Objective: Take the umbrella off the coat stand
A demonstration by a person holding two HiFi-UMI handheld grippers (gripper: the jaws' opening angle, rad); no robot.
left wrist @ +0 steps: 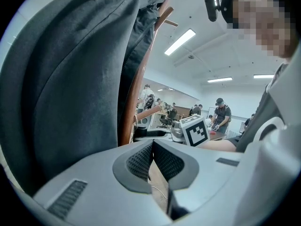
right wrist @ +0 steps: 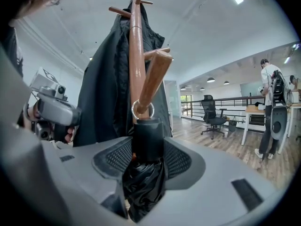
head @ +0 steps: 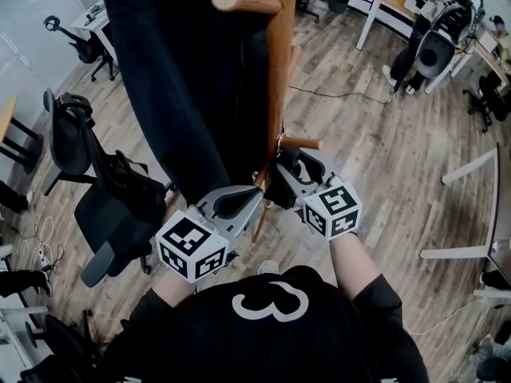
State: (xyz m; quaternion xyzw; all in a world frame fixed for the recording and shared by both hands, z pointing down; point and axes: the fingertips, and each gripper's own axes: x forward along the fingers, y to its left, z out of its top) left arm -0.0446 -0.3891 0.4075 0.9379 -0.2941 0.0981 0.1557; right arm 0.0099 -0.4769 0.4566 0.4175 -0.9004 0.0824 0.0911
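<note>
Wood-plank floor (head: 383, 150) runs through an office. Black folded umbrella (right wrist: 147, 147) hangs by its ring (right wrist: 142, 109) round a low peg (right wrist: 153, 76) of the coat stand (right wrist: 136, 55), clamped between the right gripper's (right wrist: 147, 157) jaws. Left gripper (left wrist: 153, 161), jaws pressed together on nothing, sits near the dark coat (left wrist: 70, 79).

The one mark that reads is a white figure like a 3 on its side, on the black shirt (head: 319, 333). Ahead of the shirt, the cubes of the left gripper (head: 254, 190) and right gripper (head: 286, 170) bear black-and-white square markers, no letters.
</note>
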